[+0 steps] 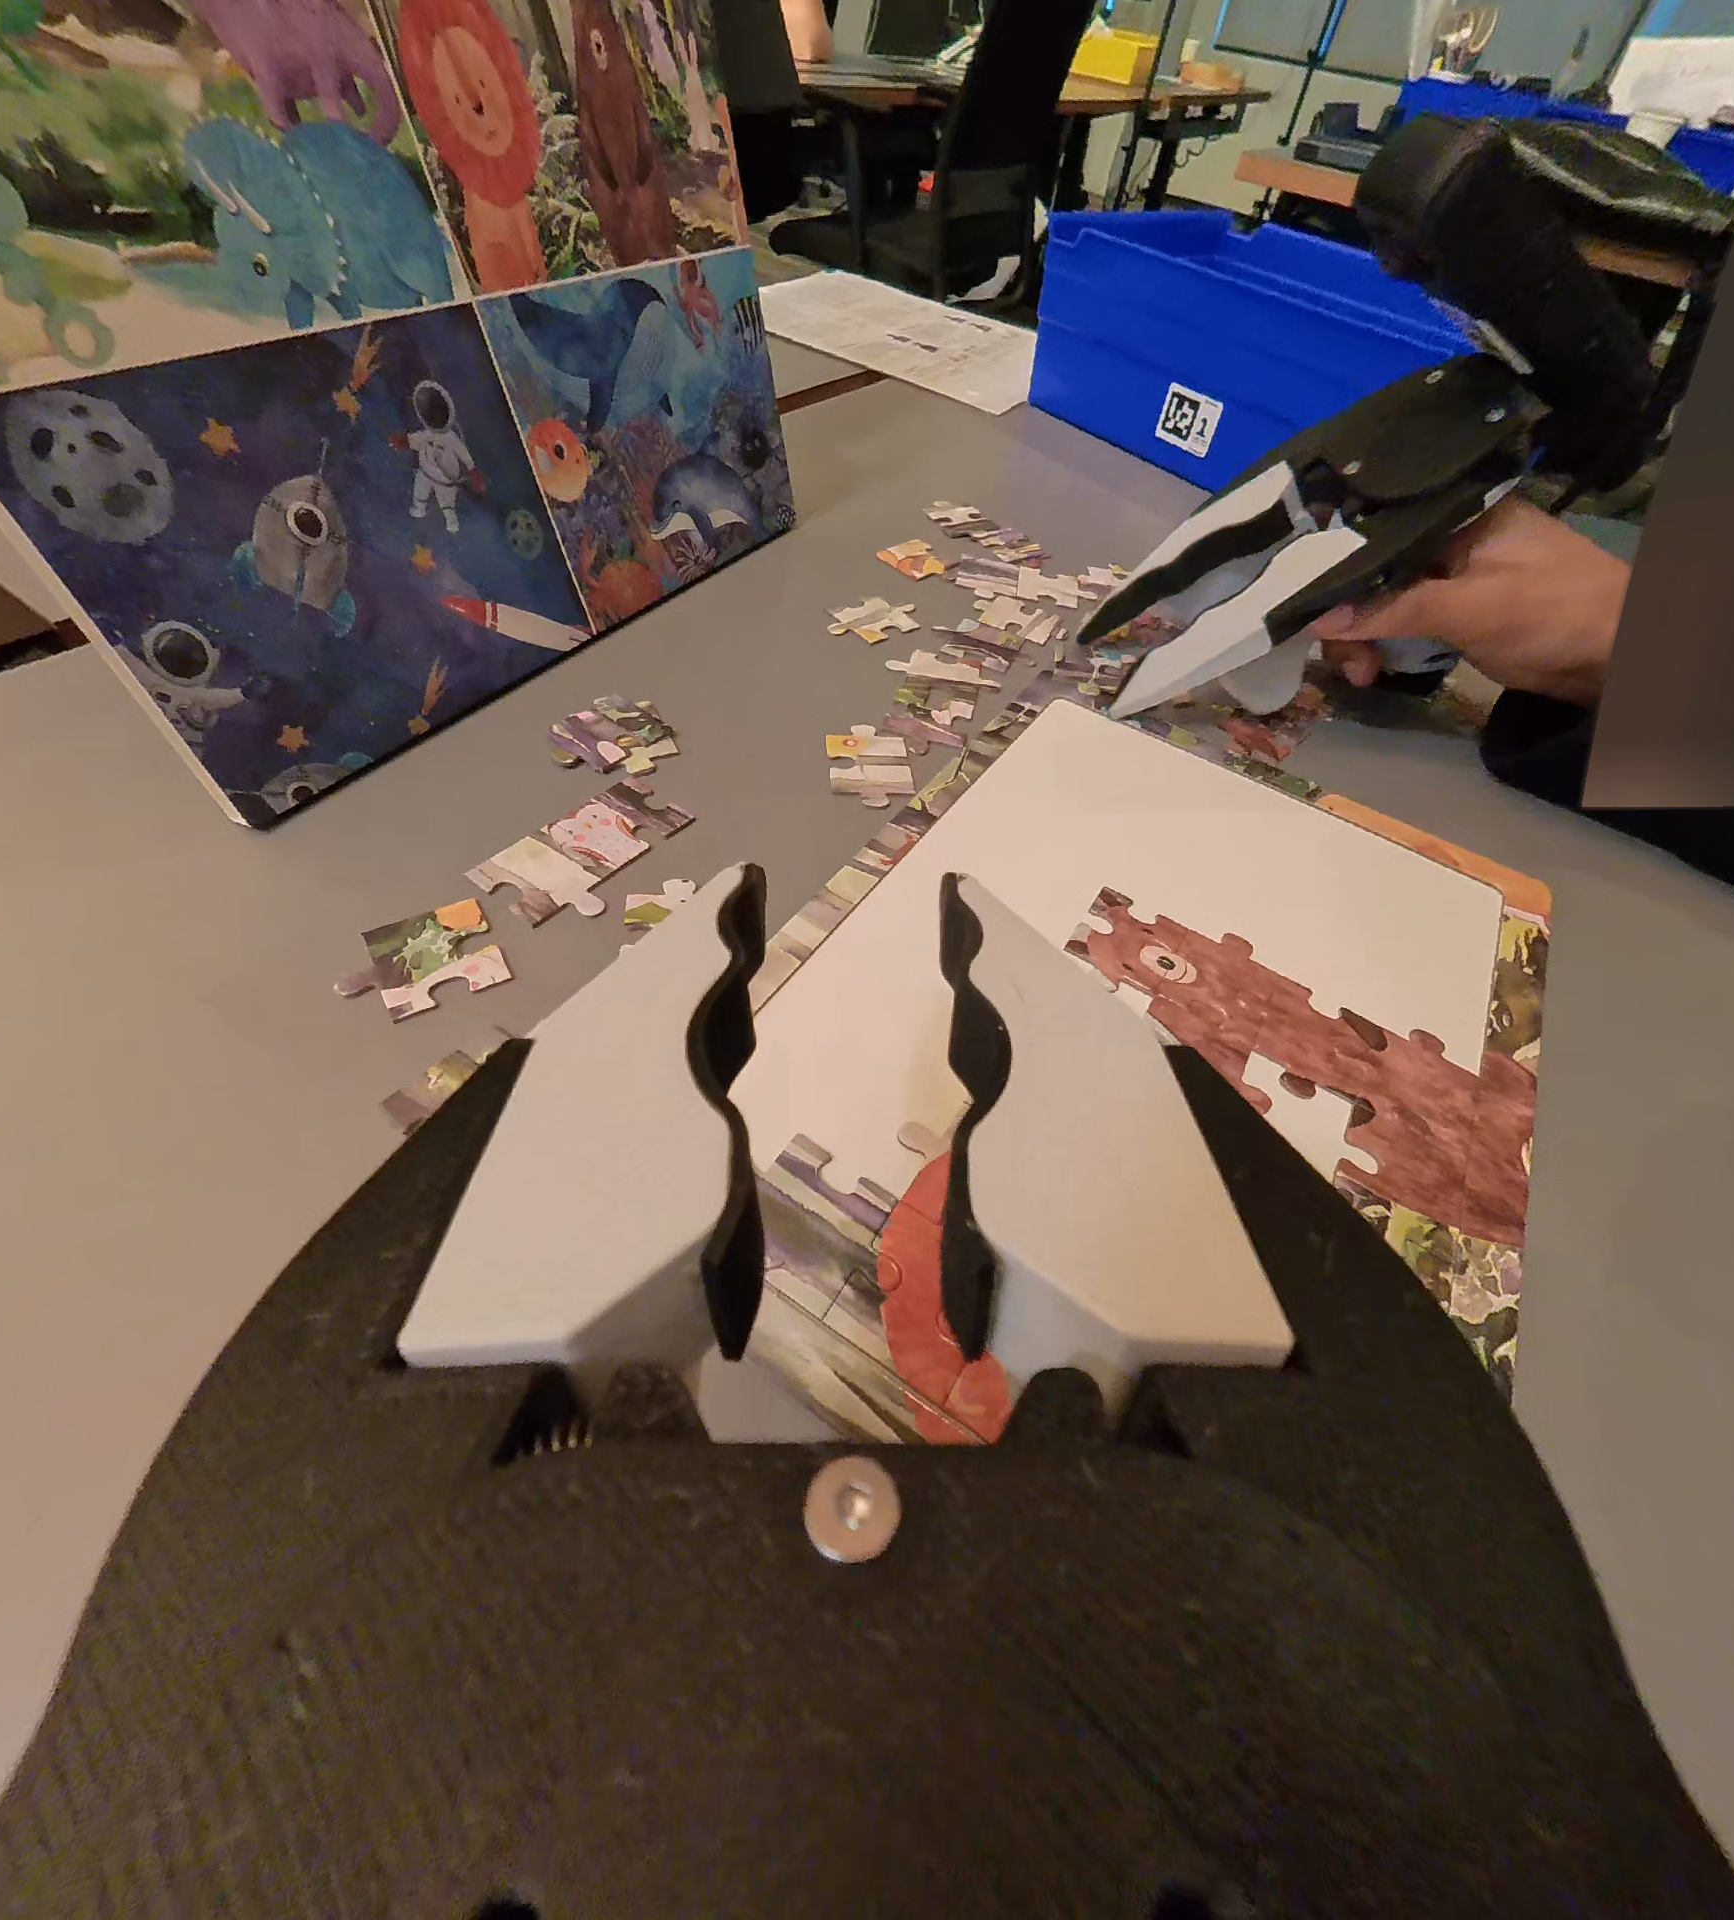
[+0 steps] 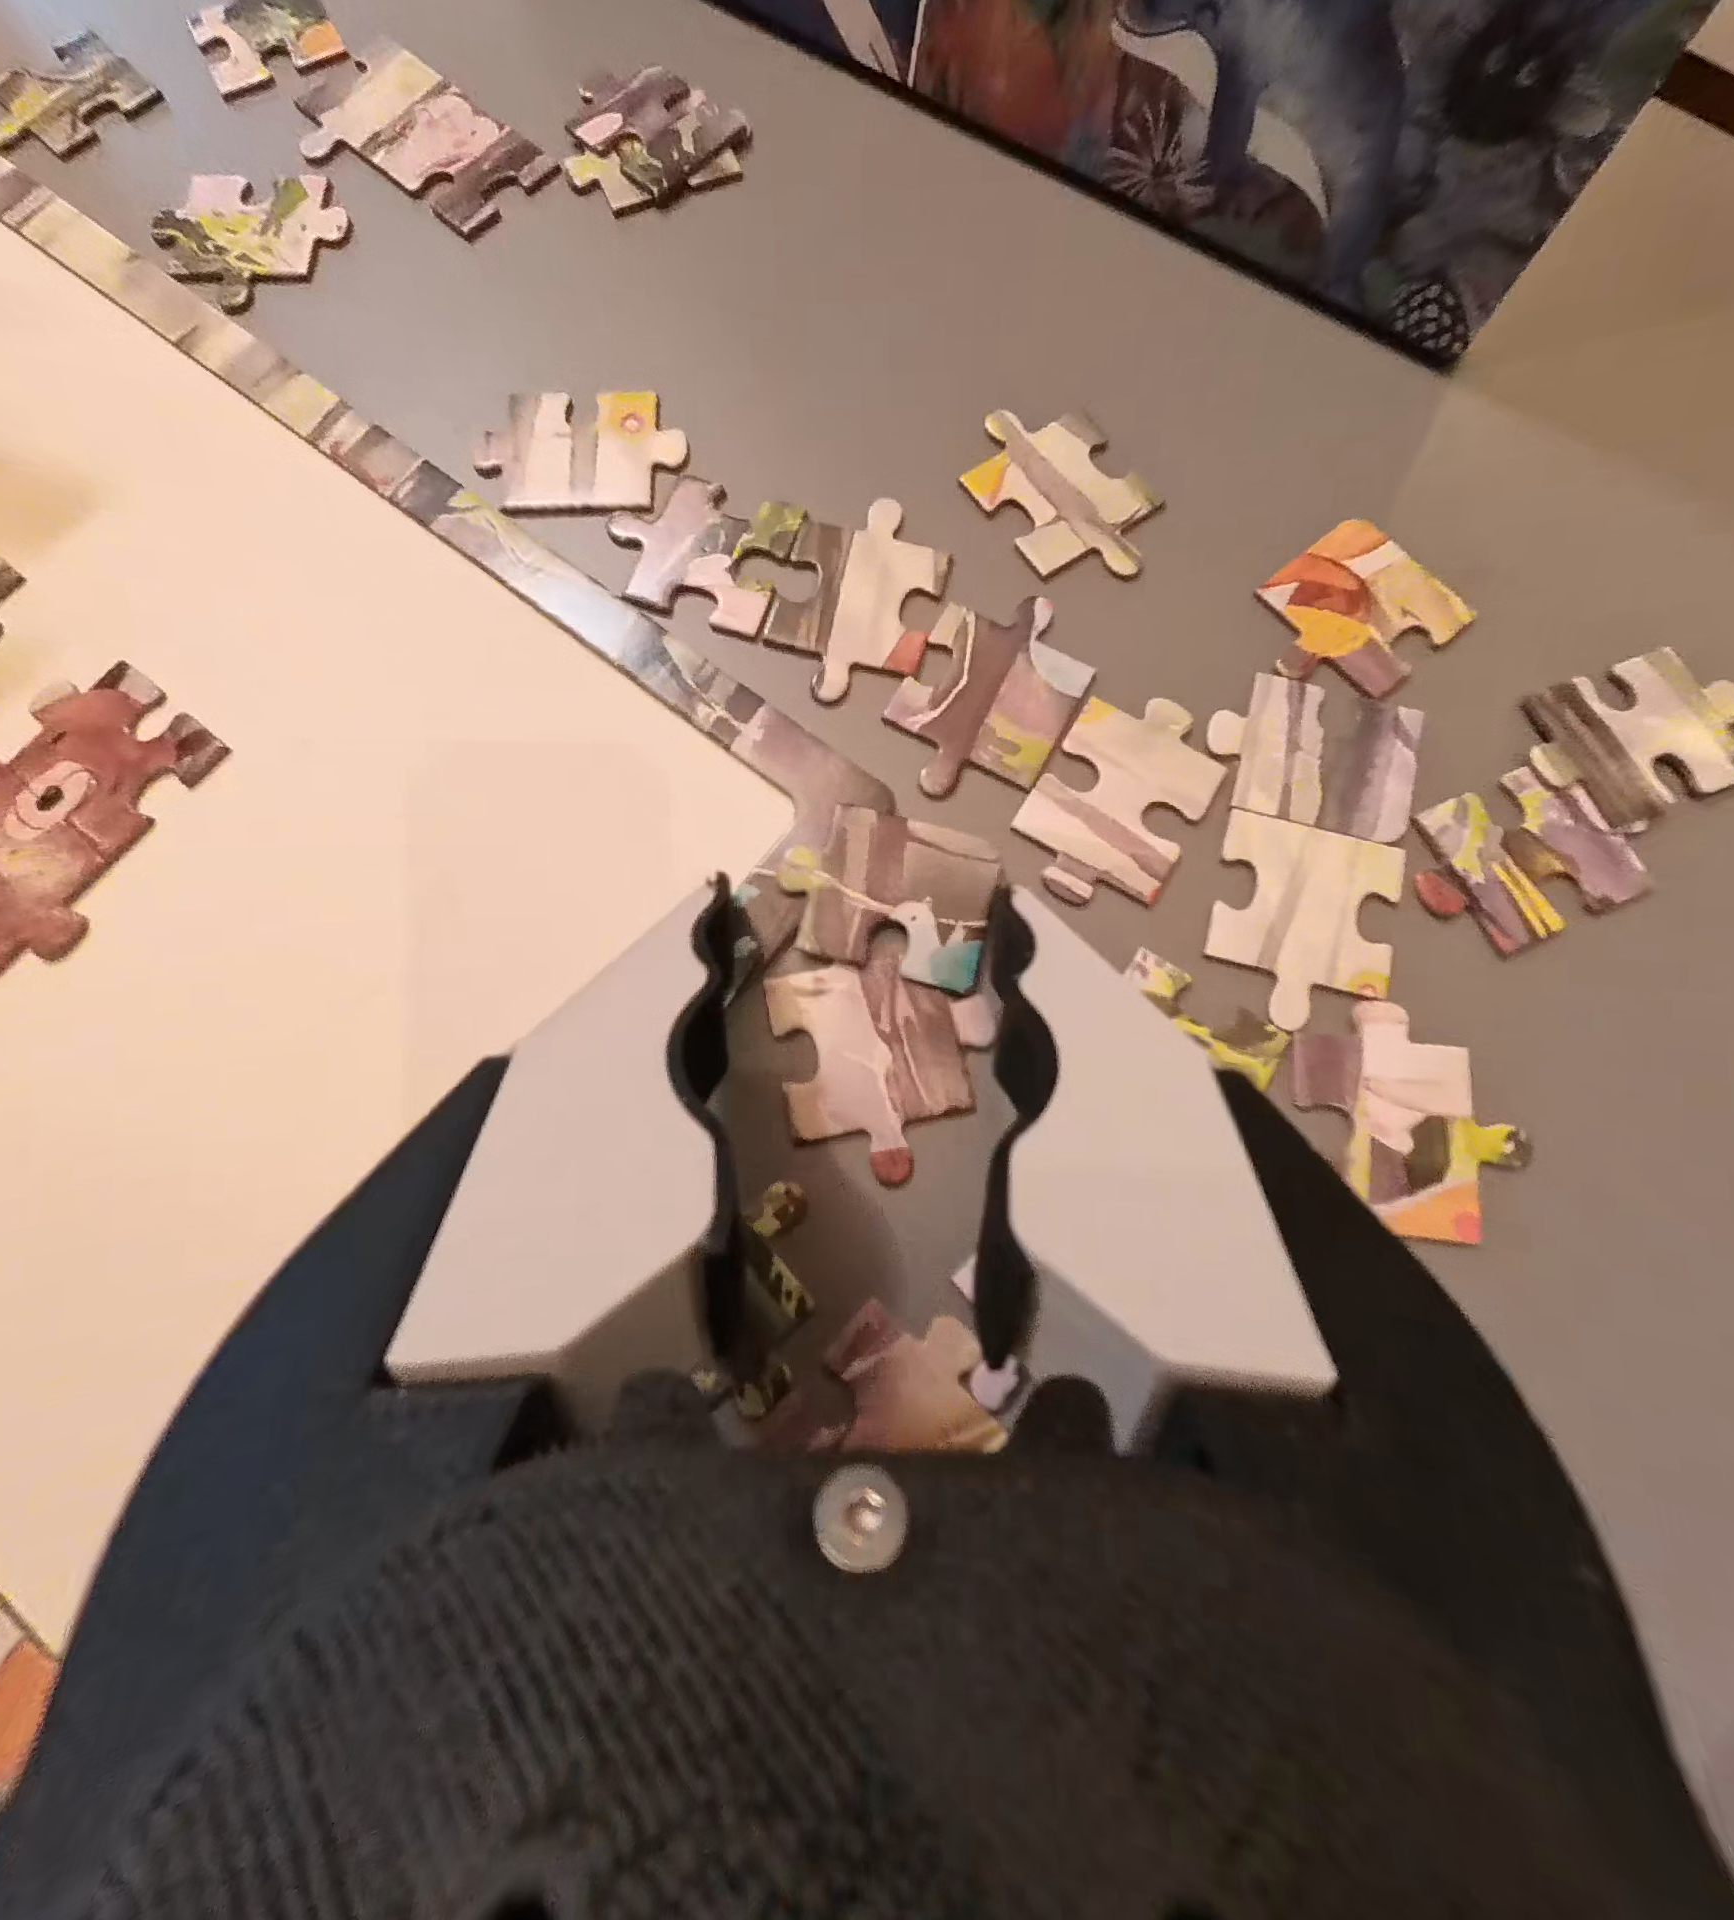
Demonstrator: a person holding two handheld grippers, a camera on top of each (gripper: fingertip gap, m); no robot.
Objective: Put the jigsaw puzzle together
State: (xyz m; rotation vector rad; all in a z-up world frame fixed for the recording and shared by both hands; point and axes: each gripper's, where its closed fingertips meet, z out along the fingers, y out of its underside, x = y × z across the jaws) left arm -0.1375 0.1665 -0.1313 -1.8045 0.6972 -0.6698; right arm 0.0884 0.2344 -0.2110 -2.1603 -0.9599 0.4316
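The white puzzle tray (image 1: 1206,821) lies on the grey table, partly filled with a brown bear section (image 1: 1341,1049) and an orange-red section (image 1: 930,1288). It also shows in the right wrist view (image 2: 323,748), with the bear section (image 2: 21,831). My left gripper (image 1: 852,883) is open and empty above the tray's near left part. My right gripper (image 2: 858,894) is open and empty, low over loose pieces (image 2: 873,1049) at the tray's far corner. It also shows in the left wrist view (image 1: 1112,670). Loose pieces (image 2: 1310,821) are scattered beyond the tray.
The puzzle box (image 1: 343,499) with space and sea pictures leans at the back left; its corner shows in the right wrist view (image 2: 1362,156). A blue bin (image 1: 1227,322) and a paper sheet (image 1: 904,332) stand behind. Small joined groups of pieces (image 1: 582,842) lie left of the tray. There is about 25 cm between the tips of the two grippers.
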